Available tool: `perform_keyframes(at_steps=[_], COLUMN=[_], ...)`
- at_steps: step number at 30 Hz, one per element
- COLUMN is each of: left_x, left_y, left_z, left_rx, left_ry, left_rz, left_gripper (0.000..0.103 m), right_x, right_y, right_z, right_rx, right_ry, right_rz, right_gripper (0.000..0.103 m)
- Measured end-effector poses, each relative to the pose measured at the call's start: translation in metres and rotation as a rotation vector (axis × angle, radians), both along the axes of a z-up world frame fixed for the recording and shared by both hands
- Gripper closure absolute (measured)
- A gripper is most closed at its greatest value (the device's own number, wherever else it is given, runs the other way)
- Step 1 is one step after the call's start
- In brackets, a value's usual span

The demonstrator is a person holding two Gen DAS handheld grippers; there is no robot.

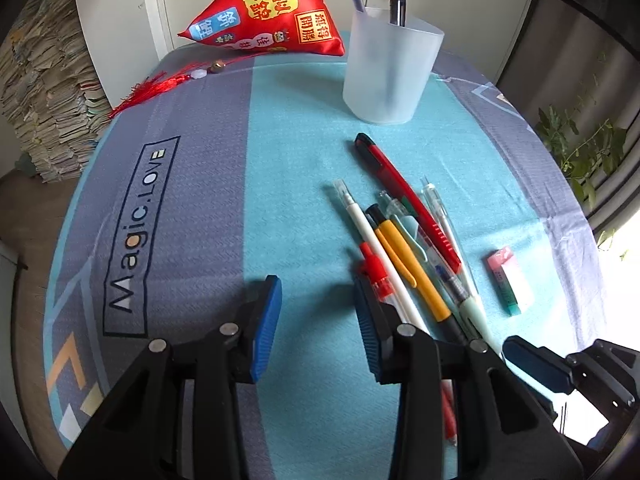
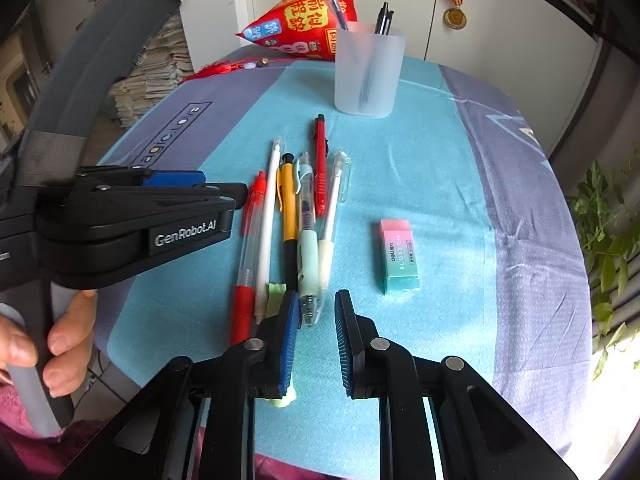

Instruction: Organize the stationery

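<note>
Frosted plastic cup [image 2: 369,74] stands at the far end of the cloth [image 1: 208,184], already holding a few pens; the loose pen bundle [image 2: 296,216] lies on your side of the cup, with the eraser [image 2: 400,255] to the right of the bundle. Your left gripper [image 1: 318,326] is spread wide over bare cloth beside the bundle's left edge, pinching nothing. Your right gripper [image 2: 318,342] is also spread, empty, at the bundle's near tips.

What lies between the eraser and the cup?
Only bare tablecloth separates the eraser from the cup, as the right wrist view shows; the pens lie off to the left.
</note>
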State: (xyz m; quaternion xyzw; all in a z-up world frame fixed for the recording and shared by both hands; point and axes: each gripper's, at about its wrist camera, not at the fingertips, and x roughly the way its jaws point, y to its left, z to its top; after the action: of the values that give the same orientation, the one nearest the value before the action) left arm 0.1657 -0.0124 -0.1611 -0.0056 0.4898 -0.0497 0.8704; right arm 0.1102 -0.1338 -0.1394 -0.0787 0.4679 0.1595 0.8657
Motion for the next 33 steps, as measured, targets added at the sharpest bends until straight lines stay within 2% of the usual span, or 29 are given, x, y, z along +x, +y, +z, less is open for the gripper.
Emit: perform_keyframes(at_steps=[2, 8, 14, 21, 23, 26, 28, 31, 33], left_x=[-0.001, -0.008, -0.009, -0.005, -0.003, -0.007, -0.008, -0.007, -0.005], left_y=[0.000, -0.003, -0.018, -0.026, -0.025, -0.019, -0.011, 0.004, 0.014], left_z=[0.000, 0.005, 0.004, 0.001, -0.002, -0.001, -0.001, -0.001, 0.002], left_rx=[-0.006, -0.050, -0.006, 0.037, 0.071, 0.081, 0.078, 0.039, -0.023], left_ry=[0.005, 0.016, -0.003, -0.036, -0.026, -0.026, -0.009, 0.015, 0.031], left_rz=[-0.006, -0.031, -0.057, -0.067, -0.066, -0.090, -0.091, -0.059, -0.037], left_gripper=[0.067, 0.067, 0.067, 0.067, 0.071, 0.087, 0.092, 0.093, 0.093], right_x=[0.000, -0.001, -0.009, -0.022, -0.025, -0.030, -0.033, -0.034, -0.033], right_y=[-0.004, -0.030, -0.032, -0.026, -0.029, -0.034, -0.036, -0.039, -0.040], right_z=[0.001, 0.014, 0.008, 0.003, 0.002, 0.000, -0.001, -0.003, -0.004], right_rx=[0.002, 0.023, 0.059, 0.033, 0.033, 0.026, 0.020, 0.022, 0.031], right_ry=[-0.015, -0.049, 0.017, 0.061, 0.072, 0.093, 0.098, 0.120, 0.126], right_rz=[-0.013, -0.084, -0.039, 0.006, 0.002, -0.001, 0.000, 0.007, 0.011], right_gripper=[0.093, 0.093, 0.094, 0.094, 0.094, 0.094, 0.094, 0.094, 0.094])
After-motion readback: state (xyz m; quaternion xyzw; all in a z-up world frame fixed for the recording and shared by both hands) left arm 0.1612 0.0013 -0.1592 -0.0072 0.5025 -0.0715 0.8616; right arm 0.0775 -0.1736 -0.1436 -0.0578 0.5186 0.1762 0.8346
